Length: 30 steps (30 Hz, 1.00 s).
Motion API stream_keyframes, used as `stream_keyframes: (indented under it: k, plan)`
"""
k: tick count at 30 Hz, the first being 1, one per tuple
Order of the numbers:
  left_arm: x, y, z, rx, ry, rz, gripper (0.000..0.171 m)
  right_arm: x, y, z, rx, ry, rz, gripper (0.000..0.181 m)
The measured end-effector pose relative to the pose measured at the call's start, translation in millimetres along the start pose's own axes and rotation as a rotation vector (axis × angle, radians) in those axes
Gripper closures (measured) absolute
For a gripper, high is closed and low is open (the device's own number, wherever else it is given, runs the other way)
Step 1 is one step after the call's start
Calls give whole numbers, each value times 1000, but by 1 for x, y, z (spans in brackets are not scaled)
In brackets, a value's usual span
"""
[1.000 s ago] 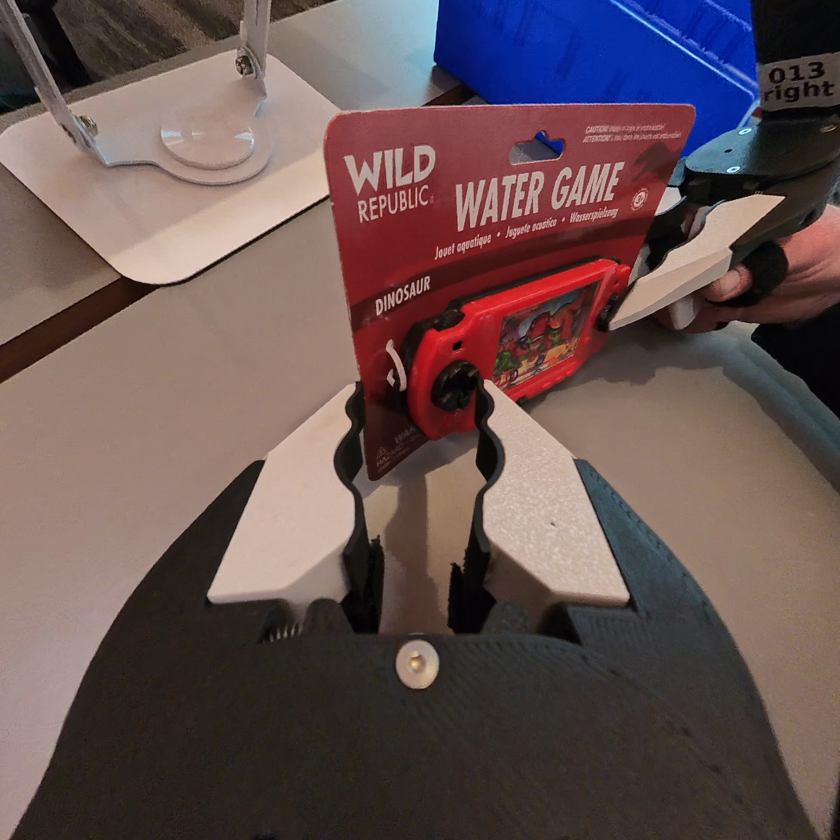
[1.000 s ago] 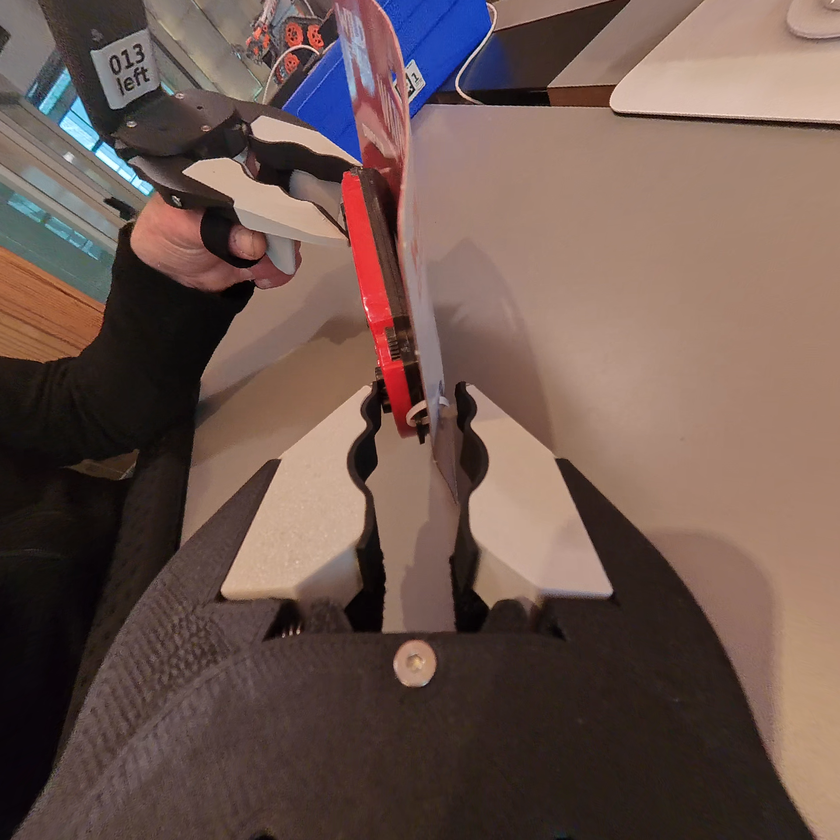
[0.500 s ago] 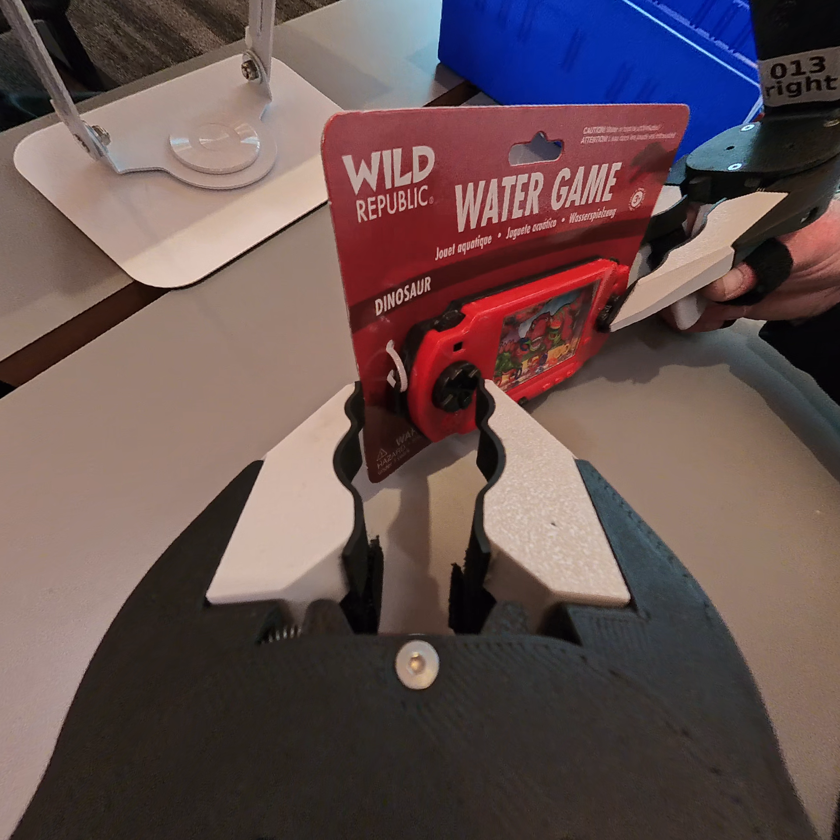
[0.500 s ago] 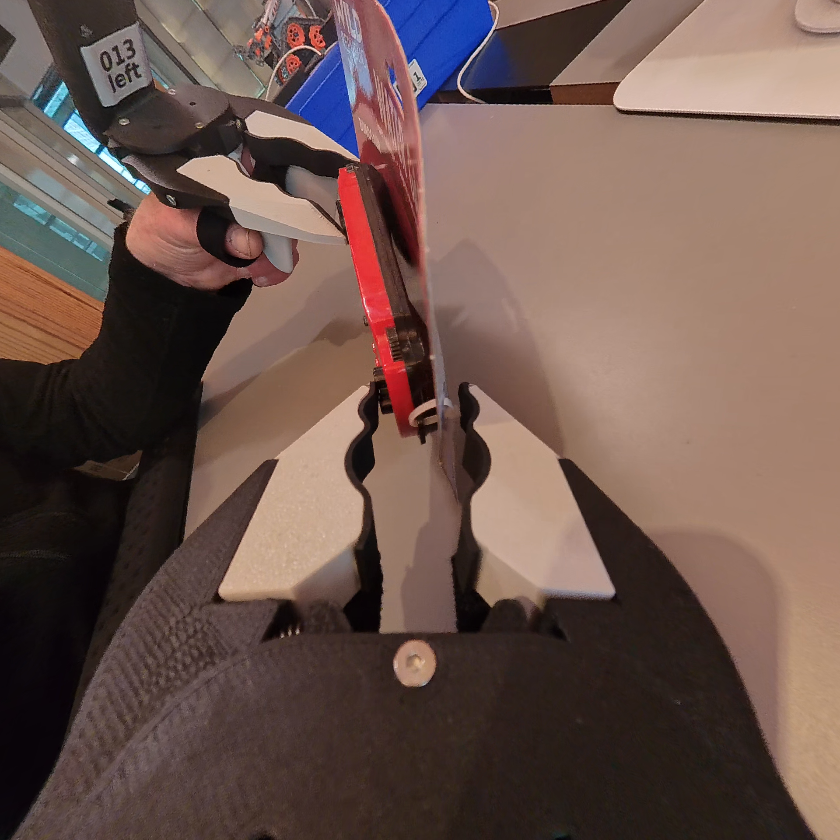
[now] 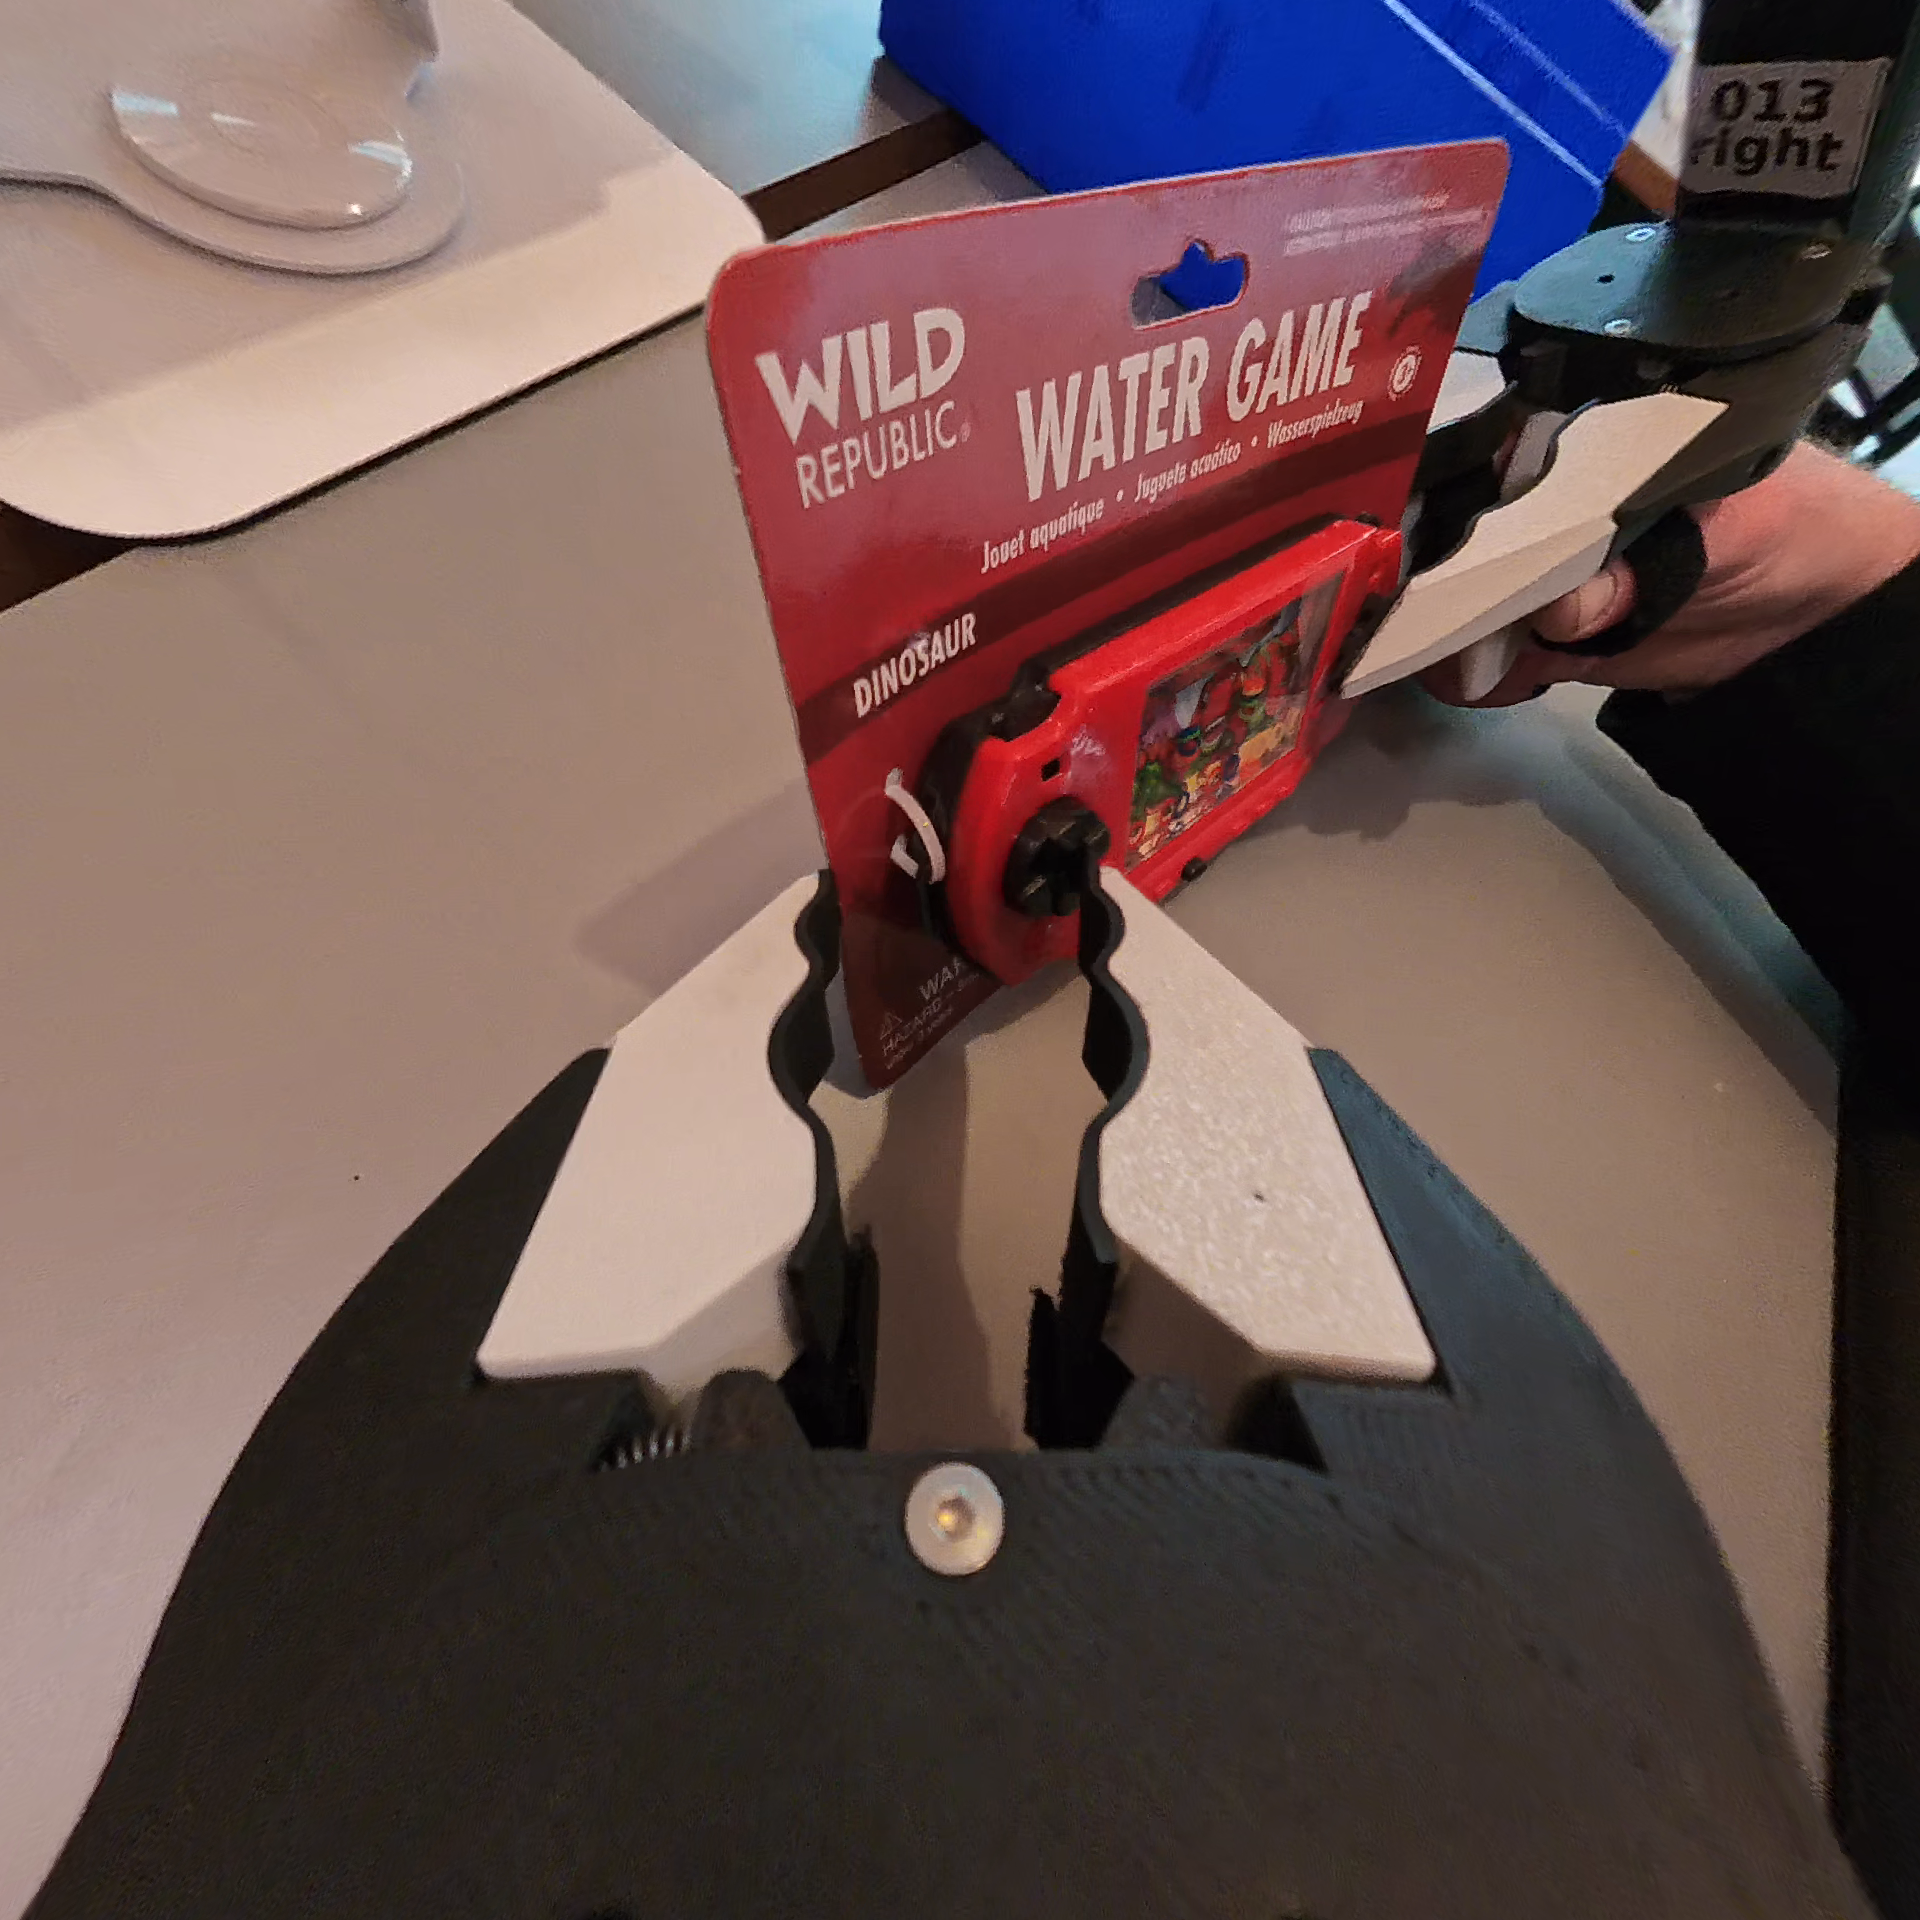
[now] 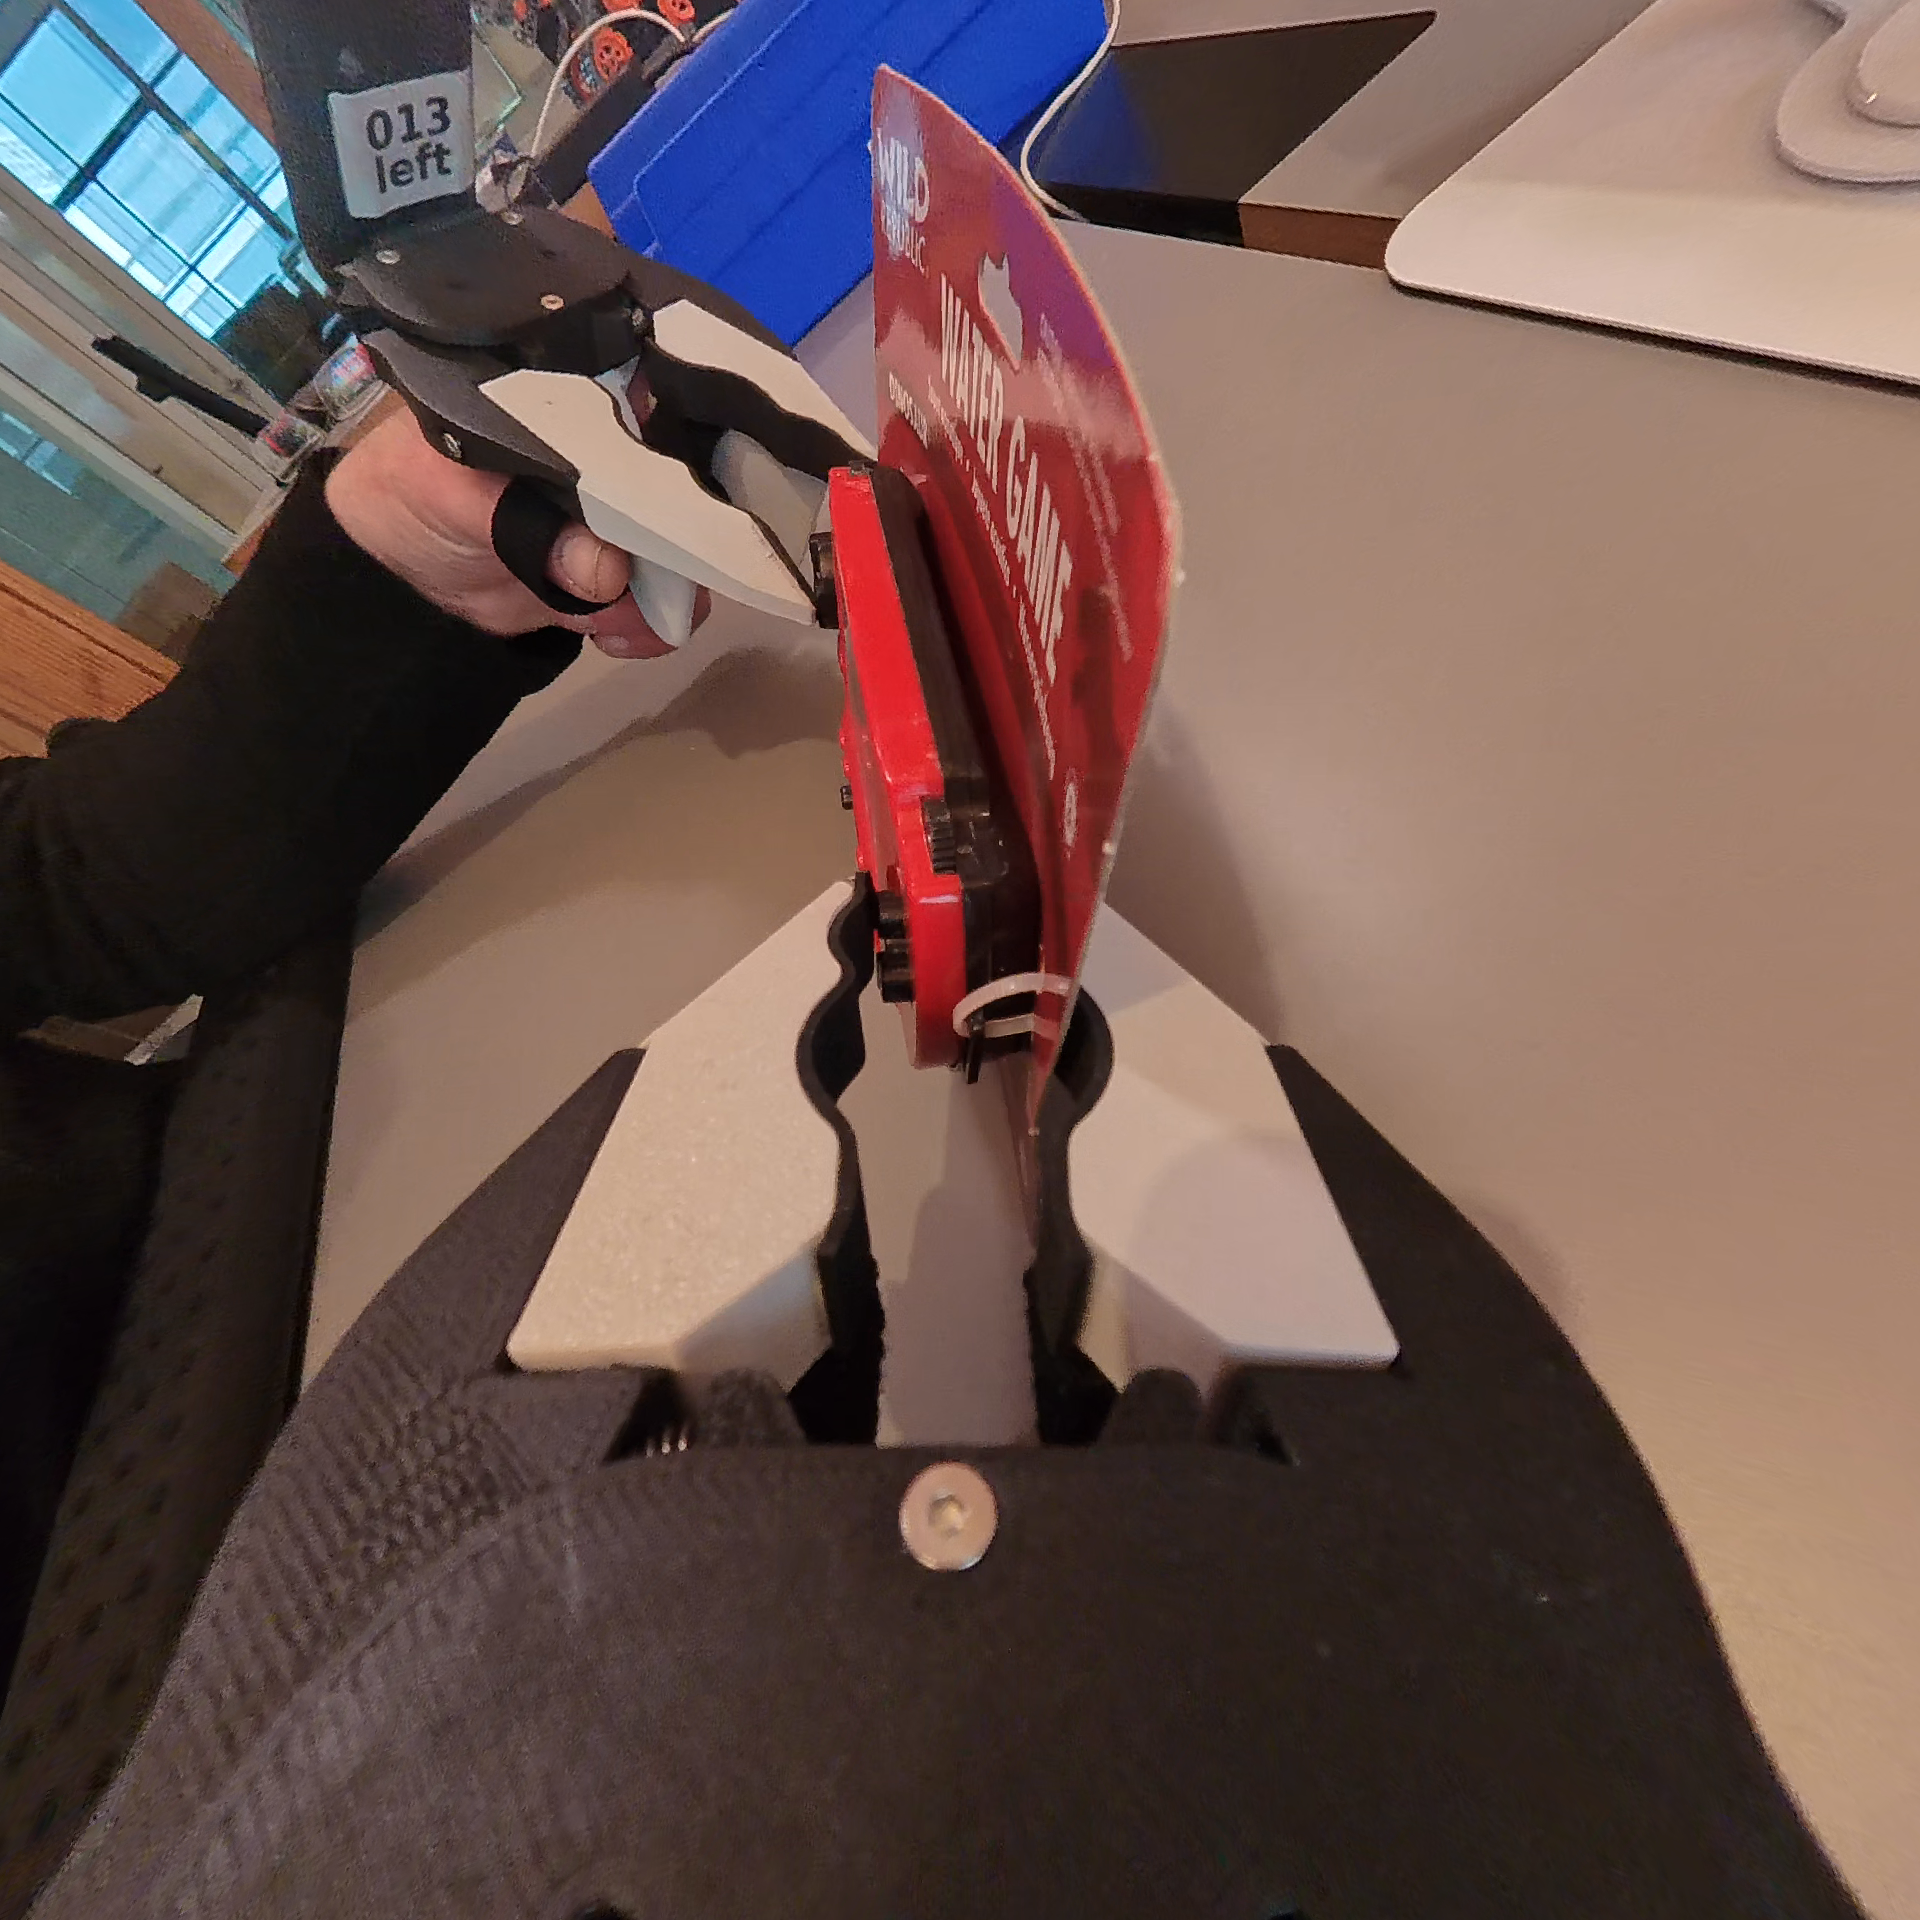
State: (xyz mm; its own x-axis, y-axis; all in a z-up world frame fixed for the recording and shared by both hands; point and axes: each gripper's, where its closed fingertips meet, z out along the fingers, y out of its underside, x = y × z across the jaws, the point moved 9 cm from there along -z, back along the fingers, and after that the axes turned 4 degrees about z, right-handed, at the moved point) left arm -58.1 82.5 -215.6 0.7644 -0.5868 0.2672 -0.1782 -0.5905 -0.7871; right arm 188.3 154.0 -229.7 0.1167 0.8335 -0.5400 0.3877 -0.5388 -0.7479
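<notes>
The left hand-held gripper [image 5: 961,904] clamps 1 end of a red toy game console [image 5: 1153,758] that is zip-tied to a red backing card [image 5: 1091,416]. Its 2 fingers [image 5: 1205,1060] close on the card's lower corner and the console's black dial, 1 behind the card and 1 in front. The right hand-held gripper [image 6: 961,956] grips the opposite end of the same package, its jaws narrowed onto the console's edge and the card behind it. Held between the 2 grippers, the package stands upright on edge, tilted a little; whether its lower edge touches the grey worktop [image 5: 364,779] is hard to tell from either view.

In the left wrist view the right hand-held gripper appears at the far right, held by a person's hand [image 5: 1766,582] in a black sleeve. In the right wrist view the left hand-held gripper [image 6: 821,540] shows at upper left, pinching the console's far end, with the other hand [image 6: 447,530] around its grip. A blue bin [image 5: 1299,83] sits behind the card, and a white stand base [image 5: 312,291] lies at the worktop's far left.
</notes>
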Motion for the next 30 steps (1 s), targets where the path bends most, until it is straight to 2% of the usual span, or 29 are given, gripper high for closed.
stream_keyframes:
  k: [3, 5, 9, 13, 16, 23, 27, 30]
  plan:
    - [-7, 3, -4, 31, 24, 28, 128, -2, 0, 0, -15, 17, -26, 151]
    - [-9, 2, -10, 100, 63, 47, 124, -4, 0, 1, -22, 23, -47, 152]
    - [-15, 5, -10, 120, 80, 66, 108, -10, -1, 3, -46, 40, -106, 152]
    - [-11, 13, 2, 74, 145, 74, 102, -12, 0, 4, -45, 31, -136, 152]
    - [-7, 12, 8, 89, 179, 69, 122, -15, 0, 5, -55, 37, -173, 152]
    - [1, 4, 0, 135, 133, 185, 127, -27, -10, -1, -32, 133, -292, 151]
    - [-3, 13, 11, 128, 97, 195, 127, -17, -2, 5, -53, 130, -263, 151]
    - [0, 11, 8, 125, 78, 246, 128, -20, -4, 5, -60, 156, -293, 151]
